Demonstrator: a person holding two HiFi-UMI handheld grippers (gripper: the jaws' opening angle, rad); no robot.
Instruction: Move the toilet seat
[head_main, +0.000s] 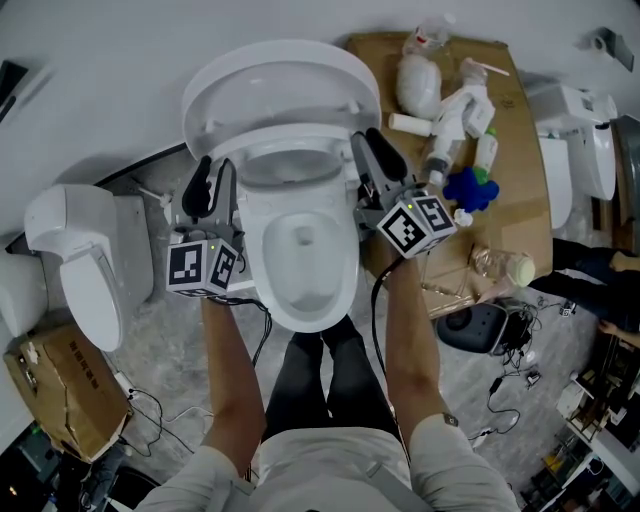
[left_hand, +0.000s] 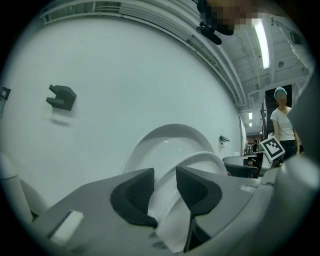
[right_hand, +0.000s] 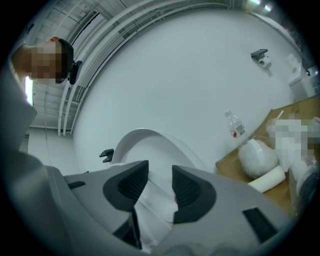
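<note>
Legs astride the toilet bowl (head_main: 300, 290), I work from above. Left gripper (head_main: 212, 168): jaws slack around the left rim of the toilet seat (head_main: 292, 160), which is tilted up between bowl and raised lid (head_main: 280, 80). Right gripper (head_main: 368, 147): clamped on the right rim, I judge to steady the seat.

The toilet seat (head_main: 300, 137) looks like smooth, glossy white plastic, and the bowl (head_main: 252, 255) like glazed ceramic. The left gripper (left_hand: 165, 189) has matt black ribbed pads (left_hand: 132, 194). The cardboard sheet (head_main: 522, 205) is matt brown, and the floor (head_main: 160, 340) is rough grey.
</note>
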